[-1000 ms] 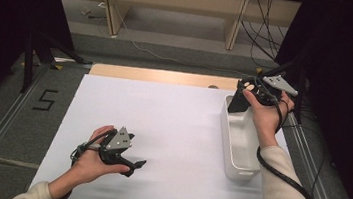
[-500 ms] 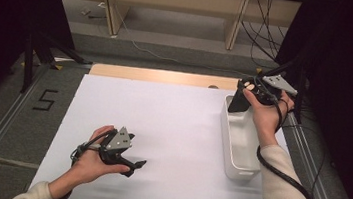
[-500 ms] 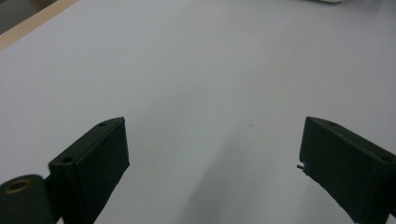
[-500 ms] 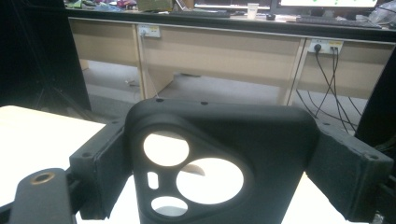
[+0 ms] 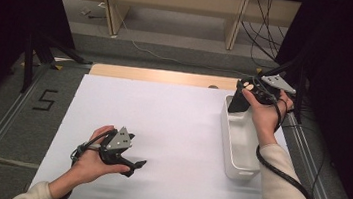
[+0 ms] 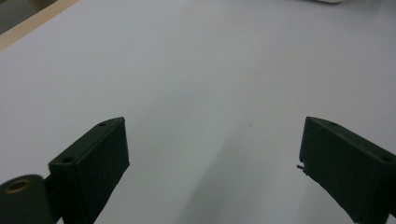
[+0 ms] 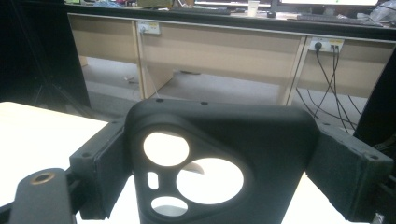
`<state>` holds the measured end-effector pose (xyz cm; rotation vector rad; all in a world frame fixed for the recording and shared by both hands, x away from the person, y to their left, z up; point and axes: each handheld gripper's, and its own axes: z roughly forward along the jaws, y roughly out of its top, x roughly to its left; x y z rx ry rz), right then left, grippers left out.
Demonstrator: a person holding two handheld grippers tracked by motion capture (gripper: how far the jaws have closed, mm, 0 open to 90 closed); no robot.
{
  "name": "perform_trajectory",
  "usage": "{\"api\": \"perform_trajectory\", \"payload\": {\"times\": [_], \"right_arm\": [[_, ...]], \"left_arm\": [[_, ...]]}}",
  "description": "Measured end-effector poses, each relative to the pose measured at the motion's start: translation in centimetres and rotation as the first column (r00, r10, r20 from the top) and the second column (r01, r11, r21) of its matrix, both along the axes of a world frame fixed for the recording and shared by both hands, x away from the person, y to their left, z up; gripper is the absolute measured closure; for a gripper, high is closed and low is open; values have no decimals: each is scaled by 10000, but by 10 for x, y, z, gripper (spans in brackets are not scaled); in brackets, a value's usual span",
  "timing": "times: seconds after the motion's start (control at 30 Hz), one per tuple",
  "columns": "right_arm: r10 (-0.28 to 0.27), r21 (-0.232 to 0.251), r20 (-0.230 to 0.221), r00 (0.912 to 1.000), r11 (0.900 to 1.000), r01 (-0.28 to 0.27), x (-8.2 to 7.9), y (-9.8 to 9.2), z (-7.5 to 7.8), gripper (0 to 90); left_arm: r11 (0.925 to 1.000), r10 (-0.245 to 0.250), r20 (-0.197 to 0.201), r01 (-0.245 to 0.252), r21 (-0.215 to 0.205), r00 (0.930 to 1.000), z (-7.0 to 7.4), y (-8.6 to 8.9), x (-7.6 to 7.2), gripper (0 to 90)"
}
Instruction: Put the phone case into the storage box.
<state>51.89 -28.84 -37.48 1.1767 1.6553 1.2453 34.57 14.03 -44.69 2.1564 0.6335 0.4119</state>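
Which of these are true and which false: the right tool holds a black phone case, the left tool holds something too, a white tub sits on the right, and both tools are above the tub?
1. The right tool grips a black phone case. True.
2. The left tool also holds something. False: its jaws stand open over the bare white table.
3. A white tub sits on the table's right side. True.
4. Both tools are above the tub. False: the left tool is over the table's near left part.
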Motion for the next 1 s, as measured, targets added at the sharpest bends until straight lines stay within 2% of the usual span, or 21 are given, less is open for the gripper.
{"api": "perform_trajectory", "payload": {"times": [1.0], "right_arm": [[74, -411, -304, 9995, 9991, -87, 7, 5, -5, 150]], "left_arm": [[10000, -58, 4, 58, 51, 10000, 0, -1, 0, 80]]}}
